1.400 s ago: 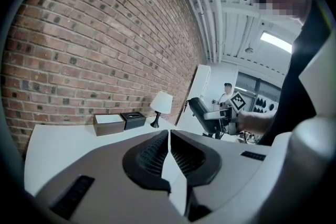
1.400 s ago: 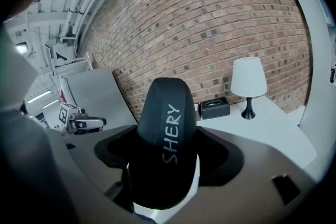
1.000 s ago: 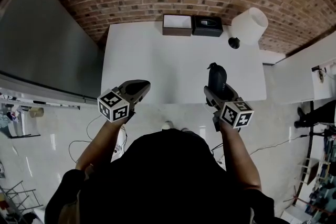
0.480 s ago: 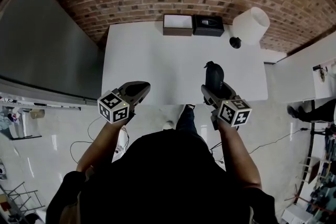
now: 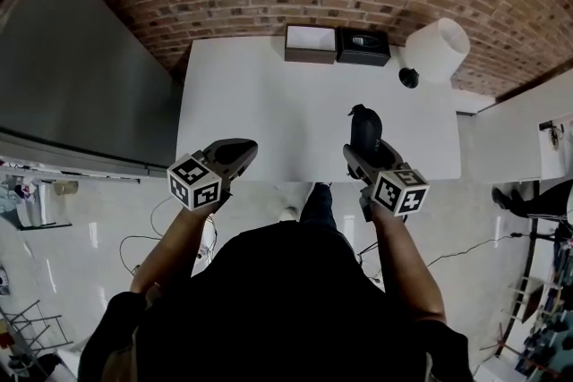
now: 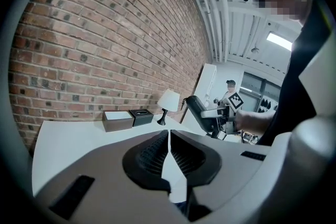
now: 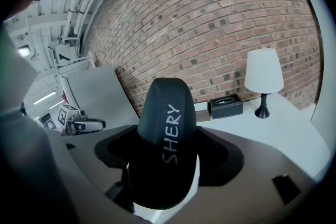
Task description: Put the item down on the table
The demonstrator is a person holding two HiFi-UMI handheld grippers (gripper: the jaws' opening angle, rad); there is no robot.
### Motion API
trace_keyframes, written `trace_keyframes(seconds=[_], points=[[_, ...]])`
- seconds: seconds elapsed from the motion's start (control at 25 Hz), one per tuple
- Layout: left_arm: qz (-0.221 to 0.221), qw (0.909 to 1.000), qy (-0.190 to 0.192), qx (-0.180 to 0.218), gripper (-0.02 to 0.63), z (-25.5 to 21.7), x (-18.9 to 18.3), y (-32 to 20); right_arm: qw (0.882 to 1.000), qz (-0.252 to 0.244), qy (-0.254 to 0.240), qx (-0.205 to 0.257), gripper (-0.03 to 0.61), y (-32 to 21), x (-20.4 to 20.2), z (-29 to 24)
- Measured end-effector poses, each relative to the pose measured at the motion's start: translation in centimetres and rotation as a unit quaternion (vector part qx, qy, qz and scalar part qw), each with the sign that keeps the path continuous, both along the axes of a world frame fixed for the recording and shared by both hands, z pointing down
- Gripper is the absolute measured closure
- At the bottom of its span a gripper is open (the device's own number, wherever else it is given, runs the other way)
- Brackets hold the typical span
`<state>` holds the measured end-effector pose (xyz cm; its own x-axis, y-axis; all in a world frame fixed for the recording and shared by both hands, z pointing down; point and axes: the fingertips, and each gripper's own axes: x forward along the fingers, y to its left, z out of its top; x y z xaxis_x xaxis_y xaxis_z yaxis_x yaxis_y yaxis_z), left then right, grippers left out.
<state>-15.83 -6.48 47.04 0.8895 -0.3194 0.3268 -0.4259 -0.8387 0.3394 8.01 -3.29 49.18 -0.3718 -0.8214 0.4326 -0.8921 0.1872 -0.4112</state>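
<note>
Right gripper view shows the right hand-held gripper (image 7: 168,168) clamped on a black case lettered SHERY (image 7: 167,128) that juts ahead of its jaws, so best lower it gently onto the white surface (image 7: 286,131) ahead before letting go; the left hand-held gripper (image 6: 169,157) is closed, empty.

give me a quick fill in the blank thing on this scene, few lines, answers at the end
1. The right tool is shut on a black smooth case with the word ____ written on it.
2. The left tool is shut and holds ____.
3. The white-shaded lamp stands at the far ____ corner of the white table.
4. The black rectangular box sits against the ____ wall.

Missing words: SHERY; nothing; right; brick
</note>
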Motion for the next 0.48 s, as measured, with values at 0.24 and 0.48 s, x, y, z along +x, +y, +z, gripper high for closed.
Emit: trace_keyframes(seconds=[0.24, 0.48], points=[[-0.012, 0.9999, -0.004, 0.001, 0.583, 0.1, 0.5, -1.0, 1.000, -0.017, -0.002, -0.005, 0.219, -1.3, 0.2, 0.9], [-0.018, 0.9998, -0.011, 0.000, 0.583, 0.1, 2.1, -2.5, 1.000, -0.026, -0.009, -0.008, 0.219, -3.3, 1.5, 1.7]])
